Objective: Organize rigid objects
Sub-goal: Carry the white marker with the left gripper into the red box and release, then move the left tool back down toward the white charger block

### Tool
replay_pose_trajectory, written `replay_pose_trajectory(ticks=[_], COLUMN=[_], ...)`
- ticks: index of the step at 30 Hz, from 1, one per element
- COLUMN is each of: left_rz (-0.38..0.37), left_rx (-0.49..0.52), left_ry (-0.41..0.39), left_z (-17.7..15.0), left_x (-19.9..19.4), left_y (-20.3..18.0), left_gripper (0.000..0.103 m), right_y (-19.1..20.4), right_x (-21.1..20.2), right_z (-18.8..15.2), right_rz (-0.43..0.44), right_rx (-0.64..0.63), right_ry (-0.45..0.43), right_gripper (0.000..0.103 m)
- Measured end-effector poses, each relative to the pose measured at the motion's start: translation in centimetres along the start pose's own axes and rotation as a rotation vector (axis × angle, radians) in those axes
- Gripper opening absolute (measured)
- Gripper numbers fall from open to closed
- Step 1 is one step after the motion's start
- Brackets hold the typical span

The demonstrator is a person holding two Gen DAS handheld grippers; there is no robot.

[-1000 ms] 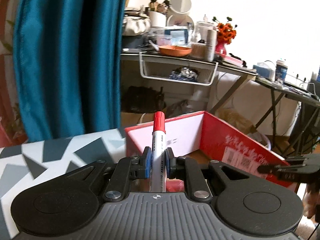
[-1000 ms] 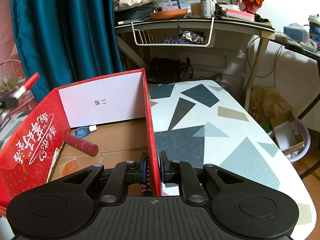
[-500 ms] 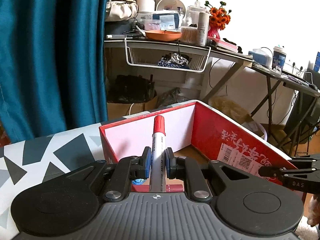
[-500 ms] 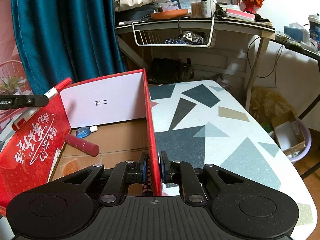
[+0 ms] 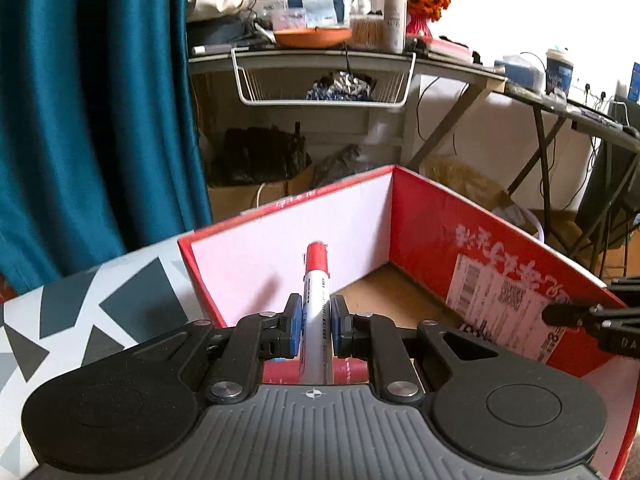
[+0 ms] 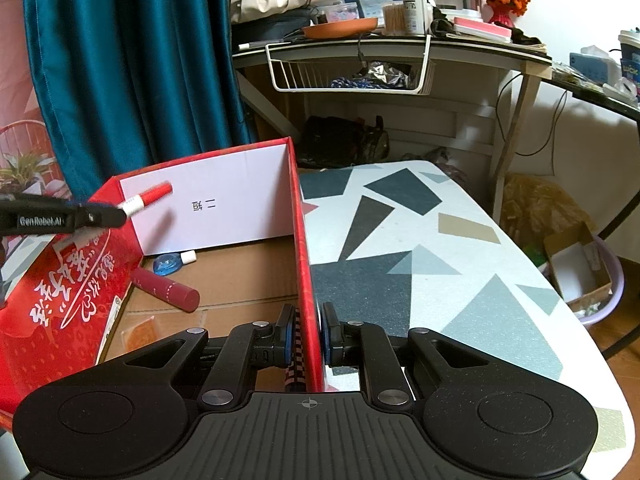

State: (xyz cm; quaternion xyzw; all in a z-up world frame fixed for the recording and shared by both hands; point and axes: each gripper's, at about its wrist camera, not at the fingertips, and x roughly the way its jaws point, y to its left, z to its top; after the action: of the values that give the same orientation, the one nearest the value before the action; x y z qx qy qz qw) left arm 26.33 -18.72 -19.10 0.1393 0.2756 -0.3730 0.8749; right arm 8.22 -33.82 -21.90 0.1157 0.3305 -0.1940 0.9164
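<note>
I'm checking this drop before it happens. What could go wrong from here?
1. The marker, clamped in the left gripper, sits above the red box near its left wall; released early, it may hit the rim.
2. The right gripper pinches the box's thin wall, which could bend or tip.

The left hand-held gripper (image 5: 312,328) clamps a white marker with a red cap (image 5: 316,304) between its blue pads, cap pointing forward over the open red cardboard box with a white inner wall (image 5: 424,232). The box stands on the grey-patterned bench (image 5: 100,312), beside a teal curtain (image 5: 92,112).
</note>
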Motion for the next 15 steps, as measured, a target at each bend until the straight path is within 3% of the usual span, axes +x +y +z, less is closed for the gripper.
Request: replay_pose_trajectory(ticks=[15], left_rz=[0.000], left_rx=[-0.028], left_ry=[0.037], left_z=[0.18], left_x=[-0.45], left_y=[0.87], left_gripper=[0.016], right_y=[-0.10], right_x=[-0.03], right_z=[0.05], right_rz=[0.003], right_rx=[0.004], right_ry=[0.001], right_gripper=[0.014])
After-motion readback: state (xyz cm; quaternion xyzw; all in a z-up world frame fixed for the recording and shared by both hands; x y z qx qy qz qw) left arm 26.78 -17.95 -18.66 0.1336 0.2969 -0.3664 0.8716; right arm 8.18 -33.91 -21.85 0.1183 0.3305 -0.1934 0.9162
